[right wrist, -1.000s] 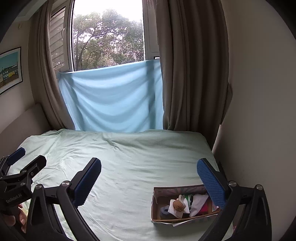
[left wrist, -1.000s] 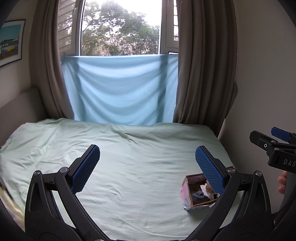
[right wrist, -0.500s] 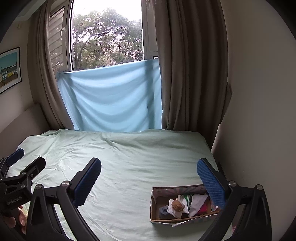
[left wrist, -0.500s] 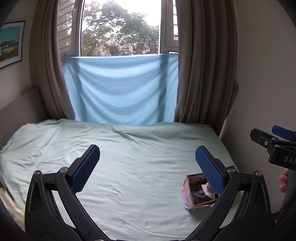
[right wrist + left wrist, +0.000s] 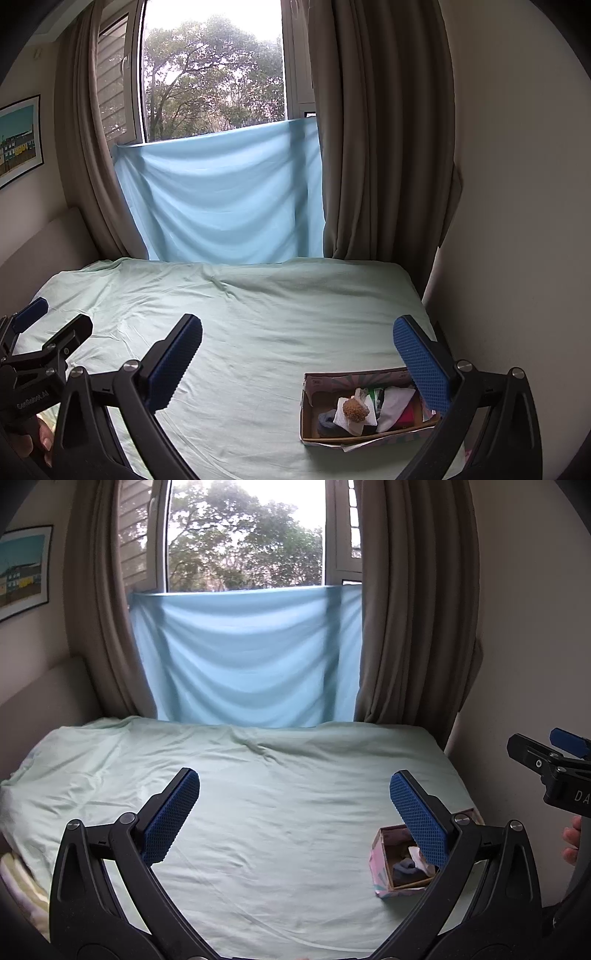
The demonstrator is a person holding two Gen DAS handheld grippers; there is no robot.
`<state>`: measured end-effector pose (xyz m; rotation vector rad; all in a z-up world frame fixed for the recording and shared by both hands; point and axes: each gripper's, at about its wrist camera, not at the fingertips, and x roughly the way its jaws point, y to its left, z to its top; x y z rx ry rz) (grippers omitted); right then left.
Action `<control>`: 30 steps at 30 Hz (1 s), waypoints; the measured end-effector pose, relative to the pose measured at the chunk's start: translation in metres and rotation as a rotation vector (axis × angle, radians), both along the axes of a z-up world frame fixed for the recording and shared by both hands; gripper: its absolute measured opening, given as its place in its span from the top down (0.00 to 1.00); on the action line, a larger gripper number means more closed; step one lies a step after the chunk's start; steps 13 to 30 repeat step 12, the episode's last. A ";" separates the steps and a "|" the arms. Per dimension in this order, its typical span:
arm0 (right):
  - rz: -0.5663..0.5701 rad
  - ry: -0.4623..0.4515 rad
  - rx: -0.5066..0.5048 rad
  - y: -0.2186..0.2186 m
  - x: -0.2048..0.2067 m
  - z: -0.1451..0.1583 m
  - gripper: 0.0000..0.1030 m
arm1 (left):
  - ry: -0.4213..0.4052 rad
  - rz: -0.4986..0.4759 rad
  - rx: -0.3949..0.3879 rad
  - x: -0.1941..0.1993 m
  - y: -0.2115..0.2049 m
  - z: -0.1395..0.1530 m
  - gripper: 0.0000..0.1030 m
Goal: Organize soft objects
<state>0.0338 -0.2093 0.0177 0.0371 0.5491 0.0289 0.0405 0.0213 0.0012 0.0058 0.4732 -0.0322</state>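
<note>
On the bed [image 5: 266,325], near right corner, close to the wall: one box [image 5: 321,391], shallow, cardboard, patterned pink outside, open at the top, resting flat on the pale green sheet.

Contents, as seen from the right wrist view: a brown fuzzy ball [image 5: 355,409] lying on a white cloth [image 5: 345,419]; a grey-blue roll [image 5: 327,421] at the left end, probably a sock; a second white piece [image 5: 395,404] folded toward the right; scraps of green and red beneath, too small to name. All lie loosely heaped, none standing above the rim by much.

Handling, by judgement: the pieces look light, limp and compressible, unlikely to slip from ribbed pads and not fragile. A cloth is best pinched at a raised fold or free edge; the ball across its middle. The box looks thin-walled and may slide or buckle if pushed, so it wants steadying by a side wall.

Left gripper [image 5: 295,812]: jaws wide, nothing between them, held above the bare sheet, box behind its right finger.

Right gripper [image 5: 297,358]: jaws wide, empty, above the sheet with the box under its right finger.

Far side: blue sheet [image 5: 221,195] hung across the window, brown curtains [image 5: 384,129] either side.
</note>
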 end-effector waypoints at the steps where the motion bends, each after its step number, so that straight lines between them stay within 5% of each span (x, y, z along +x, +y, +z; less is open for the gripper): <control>1: 0.000 0.001 0.000 0.000 0.000 0.000 0.00 | -0.003 0.003 0.003 0.000 -0.001 0.000 0.00; 30: -0.006 0.033 0.005 0.004 0.007 -0.005 0.00 | 0.020 0.016 -0.001 0.006 0.000 -0.008 0.00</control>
